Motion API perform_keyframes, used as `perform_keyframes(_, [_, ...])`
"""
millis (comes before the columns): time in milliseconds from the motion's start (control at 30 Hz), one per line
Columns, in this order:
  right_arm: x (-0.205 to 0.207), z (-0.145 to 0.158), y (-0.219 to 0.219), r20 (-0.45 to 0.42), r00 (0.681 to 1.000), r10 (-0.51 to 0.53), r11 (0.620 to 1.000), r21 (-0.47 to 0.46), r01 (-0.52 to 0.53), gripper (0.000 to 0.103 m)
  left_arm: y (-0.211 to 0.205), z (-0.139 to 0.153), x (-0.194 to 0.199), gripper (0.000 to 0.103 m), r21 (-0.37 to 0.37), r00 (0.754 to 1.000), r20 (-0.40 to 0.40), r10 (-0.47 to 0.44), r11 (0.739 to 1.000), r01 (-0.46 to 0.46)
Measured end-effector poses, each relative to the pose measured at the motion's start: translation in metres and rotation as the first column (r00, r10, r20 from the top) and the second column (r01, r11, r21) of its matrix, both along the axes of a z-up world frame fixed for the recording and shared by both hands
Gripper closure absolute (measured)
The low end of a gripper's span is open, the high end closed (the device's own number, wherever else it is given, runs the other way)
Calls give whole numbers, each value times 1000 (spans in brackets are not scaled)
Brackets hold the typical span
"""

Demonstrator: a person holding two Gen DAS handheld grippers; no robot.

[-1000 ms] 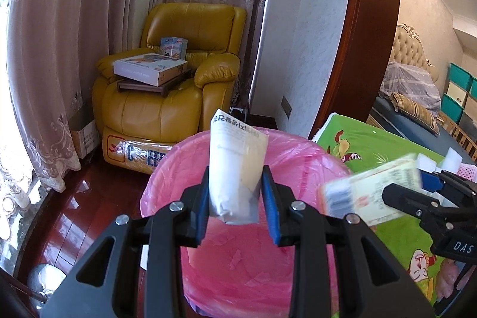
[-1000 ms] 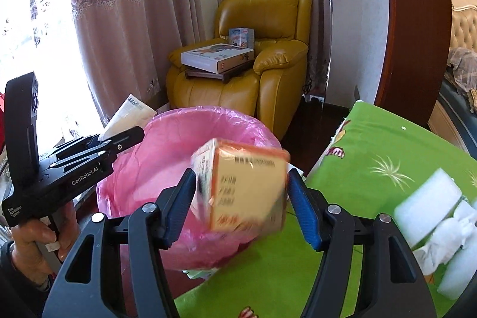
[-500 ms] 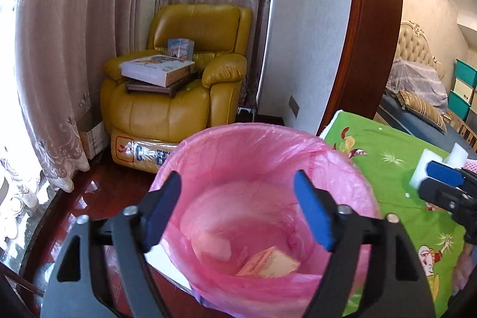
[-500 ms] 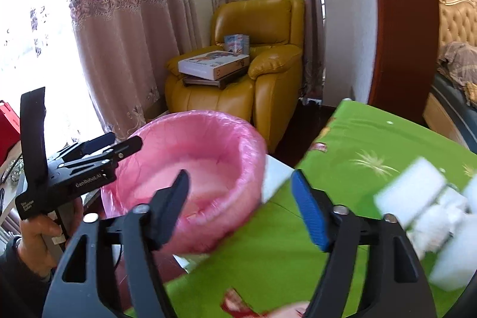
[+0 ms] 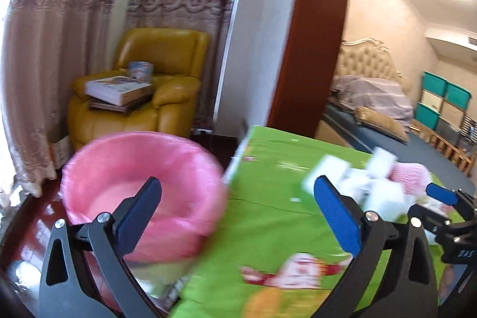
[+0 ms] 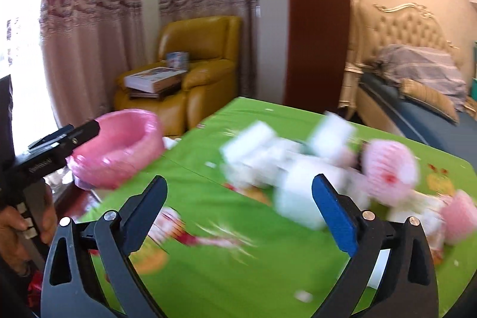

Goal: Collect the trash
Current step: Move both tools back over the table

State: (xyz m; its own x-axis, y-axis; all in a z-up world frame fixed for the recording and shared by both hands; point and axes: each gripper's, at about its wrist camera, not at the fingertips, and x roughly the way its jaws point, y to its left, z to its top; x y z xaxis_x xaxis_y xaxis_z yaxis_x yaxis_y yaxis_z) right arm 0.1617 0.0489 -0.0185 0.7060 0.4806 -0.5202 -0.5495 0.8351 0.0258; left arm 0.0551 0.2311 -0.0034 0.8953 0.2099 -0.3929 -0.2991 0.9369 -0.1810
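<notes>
Left wrist view
Grippers: though the picture is smeared, the left gripper [image 5: 237, 206] clearly has its jaws spread wide with nothing between them; the tip of the right gripper [image 5: 444, 203] pokes in at the right edge, too little of it to judge here.
Bin: one pink-lined bin [image 5: 143, 184], beside the near-left corner of the green table [image 5: 268, 213].
Trash: a blurred heap of white pieces [image 5: 357, 184] on the table's right side, just beyond the right finger; I cannot count them.
Armchair: one yellow armchair [image 5: 140, 97], with a stack of books [image 5: 119, 93] and one small box on it.

Right wrist view
Grippers: the right gripper [image 6: 238, 206] gapes wide and holds nothing, hovering over the table [image 6: 223, 273].
Hand: one hand [image 6: 26, 228] at the left edge grips the left gripper [image 6: 56, 145] by its handle, its tip pointing toward the bin [image 6: 119, 145].
Trash: white blocks [image 6: 283, 166] and two pink mesh-like pieces [image 6: 390, 169], all blurred, ahead of the jaws.
</notes>
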Motion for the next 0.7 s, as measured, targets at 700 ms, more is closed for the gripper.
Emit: perform_keyframes(700, [-1,-40,-179,-58,929,-365,930,16,366,11,-132,-16,49,4,15,979,-115,-169,985,171])
